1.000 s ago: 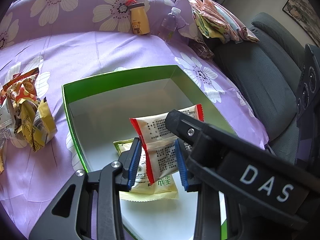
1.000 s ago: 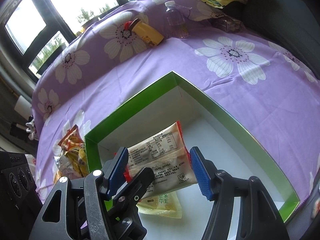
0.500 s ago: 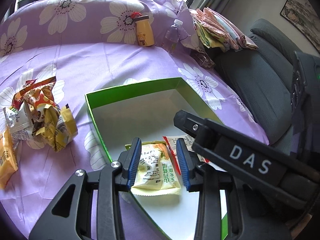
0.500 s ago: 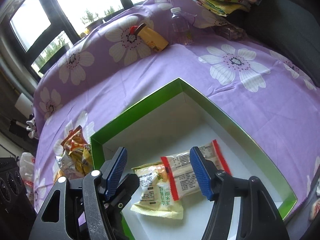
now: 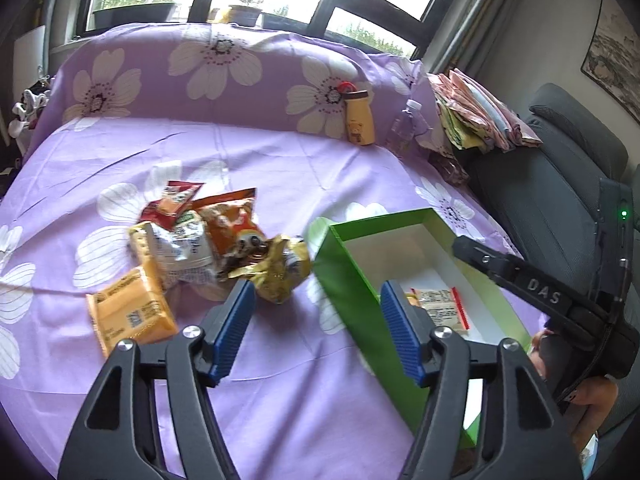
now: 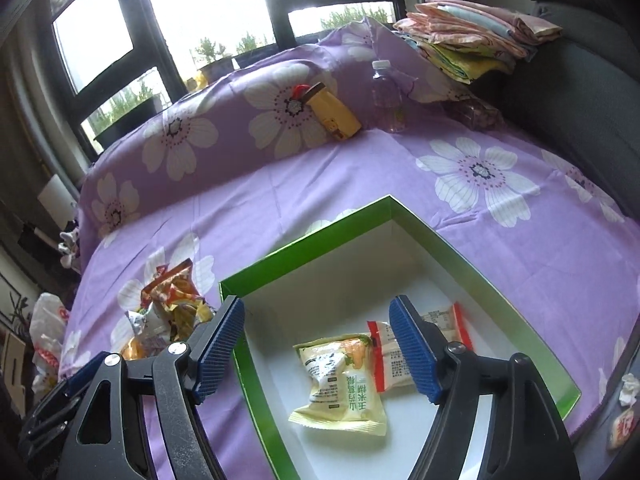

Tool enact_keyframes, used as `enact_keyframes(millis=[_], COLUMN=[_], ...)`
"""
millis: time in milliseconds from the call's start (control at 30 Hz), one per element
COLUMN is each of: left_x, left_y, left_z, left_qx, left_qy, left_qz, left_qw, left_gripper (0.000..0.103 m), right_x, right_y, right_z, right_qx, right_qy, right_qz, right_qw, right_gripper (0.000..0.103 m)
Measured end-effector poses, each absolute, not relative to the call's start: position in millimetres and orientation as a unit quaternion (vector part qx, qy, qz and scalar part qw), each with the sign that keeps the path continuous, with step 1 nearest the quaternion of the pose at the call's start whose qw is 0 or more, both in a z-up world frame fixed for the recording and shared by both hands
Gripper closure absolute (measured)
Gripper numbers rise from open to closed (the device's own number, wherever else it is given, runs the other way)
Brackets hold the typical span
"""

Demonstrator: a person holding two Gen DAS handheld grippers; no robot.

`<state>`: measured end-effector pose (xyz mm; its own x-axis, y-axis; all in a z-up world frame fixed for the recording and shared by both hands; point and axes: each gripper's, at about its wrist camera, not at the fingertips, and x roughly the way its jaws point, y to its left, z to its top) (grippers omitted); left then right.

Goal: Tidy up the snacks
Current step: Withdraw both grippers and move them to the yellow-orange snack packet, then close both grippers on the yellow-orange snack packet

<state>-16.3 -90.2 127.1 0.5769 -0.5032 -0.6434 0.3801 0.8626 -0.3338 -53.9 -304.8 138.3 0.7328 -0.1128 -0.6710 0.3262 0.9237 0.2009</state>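
Snacks: two packets (image 6: 340, 384) lie in the green box (image 6: 304, 252); both grippers (image 5: 316, 332) (image 6: 316, 352) opening, empty.

On the bedsheet (image 5: 280, 168) the box (image 6: 280, 268) lies at four o'clock from the snack pile (image 5: 208, 248). Two packets (image 6: 344, 384) lie side by side in the box, perhaps overlapping. Bottles (image 5: 360, 120) stand at twelve o'clock.
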Motion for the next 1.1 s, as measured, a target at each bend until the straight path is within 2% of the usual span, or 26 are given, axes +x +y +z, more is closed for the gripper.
enact_keyframes(millis=[67,233,600,1100], left_x=[-14,-8,21,45], left_y=[-69,-22,28,44], left_z=[124,105,79,40], left_qx=[-0.075,-0.098,-0.146,-0.179], left_qy=[0.382,0.379,0.419,0.496], left_qz=[-0.222,-0.182,-0.127,-0.097], left_qw=[0.894,0.902,0.887,0.844], left_gripper=[0.028,0.024,0.024,0.026], right_x=[-55,-51,-26,44], right_y=[-295,-265,-194,-135], right_z=[142,145,120,69], right_qx=[0.141,0.097,0.034,0.169], right_qy=[0.338,0.328,0.357,0.462], right_qz=[-0.115,-0.107,-0.038,0.16], right_qw=[0.924,0.933,0.933,0.856], right_gripper=[0.024,0.022,0.022,0.022])
